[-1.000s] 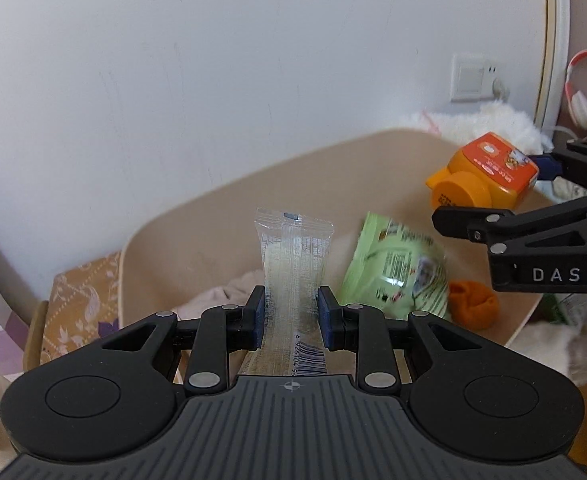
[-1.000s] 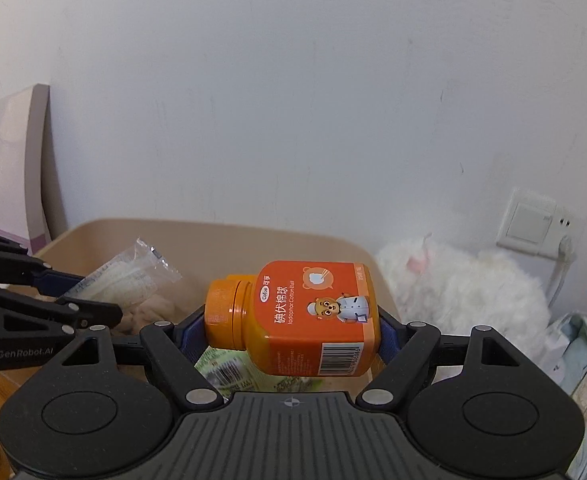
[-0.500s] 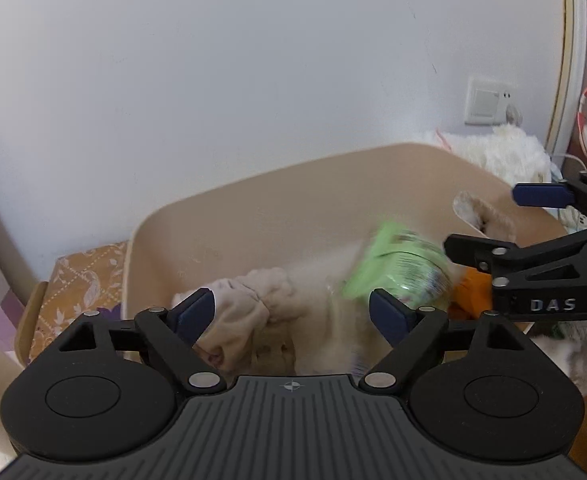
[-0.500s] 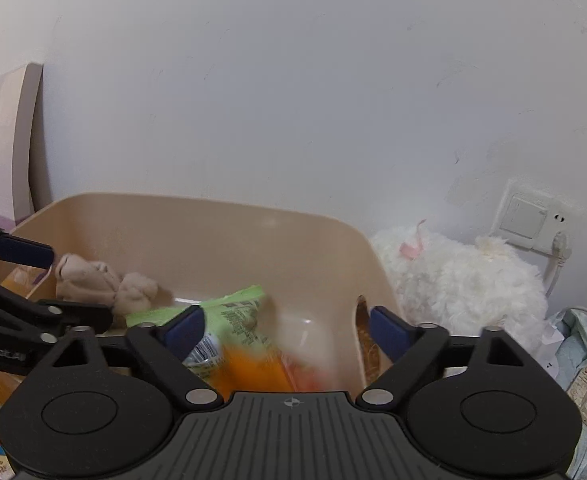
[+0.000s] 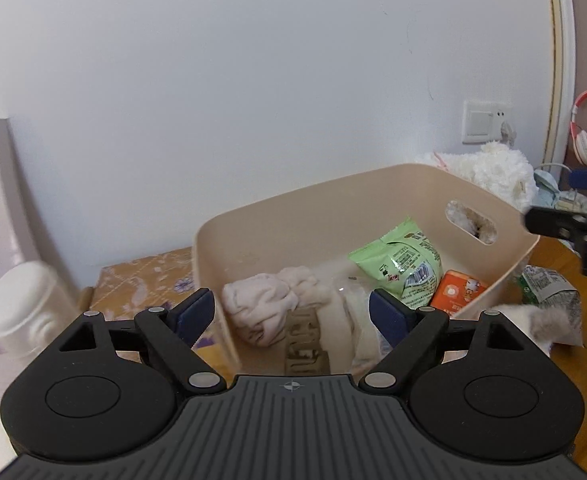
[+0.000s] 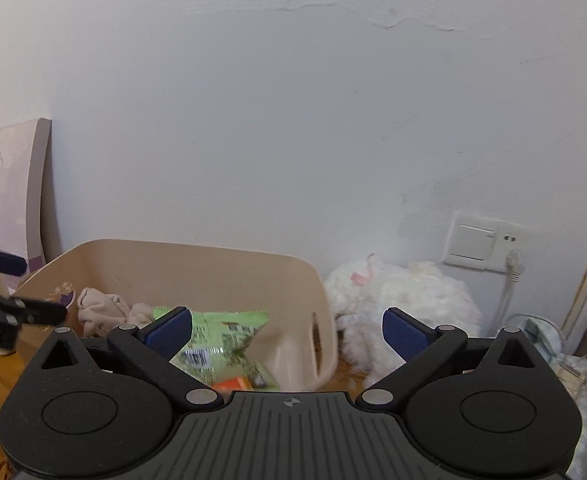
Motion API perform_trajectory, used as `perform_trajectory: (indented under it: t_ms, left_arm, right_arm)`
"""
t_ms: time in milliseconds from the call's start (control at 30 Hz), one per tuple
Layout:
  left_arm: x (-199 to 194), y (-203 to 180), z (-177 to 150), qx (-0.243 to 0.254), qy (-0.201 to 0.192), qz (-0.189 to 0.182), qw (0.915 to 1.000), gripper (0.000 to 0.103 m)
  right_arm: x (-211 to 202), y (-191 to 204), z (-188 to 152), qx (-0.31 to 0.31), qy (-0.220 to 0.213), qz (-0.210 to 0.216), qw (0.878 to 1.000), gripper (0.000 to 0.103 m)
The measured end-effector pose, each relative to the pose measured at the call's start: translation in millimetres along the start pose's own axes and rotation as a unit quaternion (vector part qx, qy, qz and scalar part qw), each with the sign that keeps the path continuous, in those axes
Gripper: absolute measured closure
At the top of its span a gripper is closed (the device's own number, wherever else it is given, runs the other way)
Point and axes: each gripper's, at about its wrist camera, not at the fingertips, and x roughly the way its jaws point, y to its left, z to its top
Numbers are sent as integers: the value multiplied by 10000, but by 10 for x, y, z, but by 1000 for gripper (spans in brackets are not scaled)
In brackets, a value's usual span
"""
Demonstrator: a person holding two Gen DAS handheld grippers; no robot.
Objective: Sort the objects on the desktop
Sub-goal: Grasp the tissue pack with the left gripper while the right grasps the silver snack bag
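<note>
The left gripper (image 5: 291, 316) stands with its jaws wide apart and nothing between them. The right gripper (image 6: 287, 330) has jaws that are opening, and nothing sits between its pads either; what shows through the gap is only the bin (image 6: 197, 256) and the fluffy white toy (image 6: 409, 304) farther off.

Just ahead of the left gripper, the beige bin (image 5: 285, 216) holds the sorted things: a bunched pale cloth (image 5: 269, 304) at its near left, a clear wrapped packet (image 5: 357, 320) lying beside the cloth, a green snack bag (image 5: 401, 260) toward the far right wall, and an orange bottle (image 5: 455, 294) tucked under the bag near the right corner. From the right wrist view the green snack bag (image 6: 221, 340) leans against the bin's right wall by the handle slot, with the orange bottle (image 6: 233, 382) below it.

The risks from here lie mostly at the bin's edges. The near wall is close under both grippers, so an open finger pulling away low could catch the rim and drag or tip the bin. The snack bag rests propped and not flat; a knock on that wall could slide it. Outside the bin on the right, another packet (image 5: 549, 292) lies close to the wall on the wooden desk (image 5: 553, 252), and a reach for it could nudge the bin. On the left, a white jar (image 5: 25, 312) stands near the left gripper's outer finger, where a sideways swing could topple it.
</note>
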Motion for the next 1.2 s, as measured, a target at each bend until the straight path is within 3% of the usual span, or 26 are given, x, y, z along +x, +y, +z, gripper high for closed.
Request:
perform_trajectory:
  t_ms: [200, 333, 433, 667, 900, 1200]
  left_arm:
    - [-269, 118, -222, -423, 148, 274, 9986, 17]
    - [-347, 186, -427, -786, 425, 207, 9958, 17]
    - [-347, 170, -591, -859, 690, 295, 9935, 17]
    - [-257, 82, -899, -1317, 1104, 350, 9845, 17]
    - [-92, -64, -984, -1623, 1200, 503, 9781, 17]
    - [190, -63, -1017, -2049, 1414, 369, 9678, 16]
  right_arm:
    - [-363, -183, -282, -163, -12, -131, 9998, 0]
    - [-567, -320, -507, -398, -125, -386, 9984, 0]
    - [-626, -448, -656, -423, 43, -406, 9983, 0]
    - [-527, -572, -1008, -396, 464, -323, 9976, 0]
    - [-271, -500, -1189, -1367, 494, -483, 9882, 0]
    - [134, -654, -1141, -1585, 534, 322, 9854, 0]
